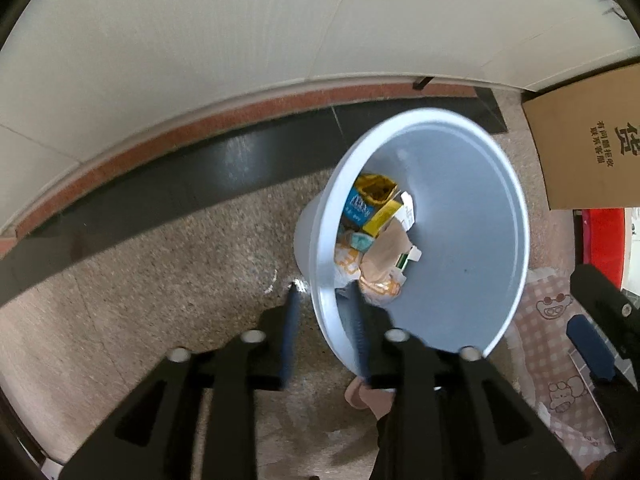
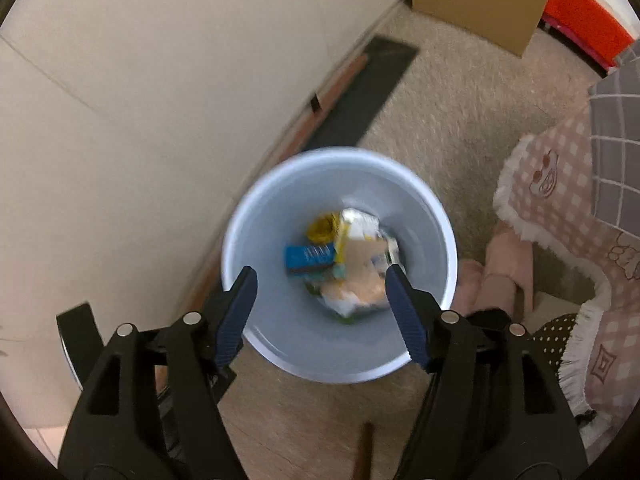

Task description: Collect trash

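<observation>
The white bin (image 2: 340, 266) stands on the speckled floor (image 1: 140, 280) beside the wall, trash (image 2: 348, 260) at its bottom. Right gripper (image 2: 320, 278): jaws wide apart above the mouth, empty. Left gripper (image 1: 324, 294): jaws parted astride the rim, gripping nothing. Only the right view shows the tablecloth's (image 2: 560, 184) fringed edge.

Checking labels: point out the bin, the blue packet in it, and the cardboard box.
bin (image 2: 280, 344): right wrist view, bare inner wall near the front rim.
blue packet (image 2: 308, 257): right wrist view, middle of its blue face.
cardboard box (image 1: 588, 148): left wrist view, printed side face.
</observation>
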The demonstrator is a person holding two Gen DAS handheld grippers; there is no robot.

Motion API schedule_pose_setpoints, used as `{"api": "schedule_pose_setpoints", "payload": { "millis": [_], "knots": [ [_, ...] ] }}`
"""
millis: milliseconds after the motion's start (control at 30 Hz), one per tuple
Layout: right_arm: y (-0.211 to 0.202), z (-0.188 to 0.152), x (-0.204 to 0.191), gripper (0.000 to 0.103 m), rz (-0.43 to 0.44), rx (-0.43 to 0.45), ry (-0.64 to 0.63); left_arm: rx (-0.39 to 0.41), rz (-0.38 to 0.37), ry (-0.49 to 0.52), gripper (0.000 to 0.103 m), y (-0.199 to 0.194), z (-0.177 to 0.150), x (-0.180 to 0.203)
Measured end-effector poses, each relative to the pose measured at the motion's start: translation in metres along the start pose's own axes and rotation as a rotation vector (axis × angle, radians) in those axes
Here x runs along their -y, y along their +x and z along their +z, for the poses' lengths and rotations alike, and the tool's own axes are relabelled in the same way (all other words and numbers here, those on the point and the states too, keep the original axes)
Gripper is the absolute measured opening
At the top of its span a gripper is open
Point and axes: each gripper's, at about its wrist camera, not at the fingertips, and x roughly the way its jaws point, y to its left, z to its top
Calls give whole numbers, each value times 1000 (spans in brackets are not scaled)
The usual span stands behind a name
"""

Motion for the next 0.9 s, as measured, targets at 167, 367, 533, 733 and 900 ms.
{"api": "schedule_pose_setpoints", "payload": {
  "millis": [167, 367, 533, 733, 900],
  "knots": [
    [-55, 8, 2, 70, 33, 110, -17, 123, 32, 64, 61, -60, 2, 12],
    [-132, 7, 6, 71, 1, 244, -74, 264, 0, 129, 69, -145, -7, 37],
    [-210, -3, 12, 73, -22, 383, -94, 402, -30, 239, 75, -220, -36, 67],
    [-307, -29, 27, 77, -37, 553, -103, 549, -107, 344, 80, -303, -87, 97],
    [-376, -59, 45, 80, -48, 667, -103, 661, -169, 428, 83, -367, -135, 113]
  ]
}}
